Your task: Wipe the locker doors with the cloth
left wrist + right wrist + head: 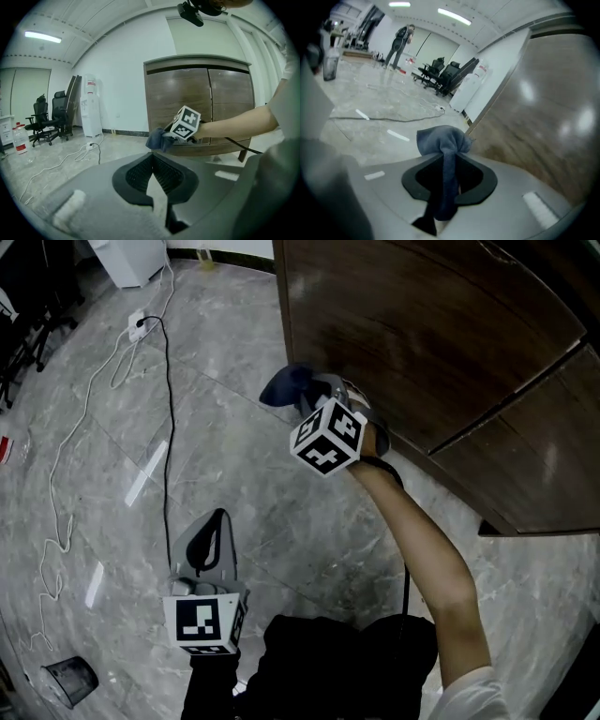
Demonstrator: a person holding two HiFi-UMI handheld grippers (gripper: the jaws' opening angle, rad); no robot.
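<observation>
The brown wooden locker fills the upper right of the head view, and its two doors face the left gripper view. My right gripper is shut on a blue-grey cloth, which bunches out past the fingertips. The cloth sits at the left door's lower left edge; I cannot tell whether it touches the wood. In the right gripper view the cloth hangs down between the pads of the right gripper, with the door close on the right. My left gripper hangs low over the floor, shut and empty.
A power strip with a white cord and a black cable lie on the marble floor at left. A mesh bin stands at bottom left. A water dispenser and office chairs line the far wall.
</observation>
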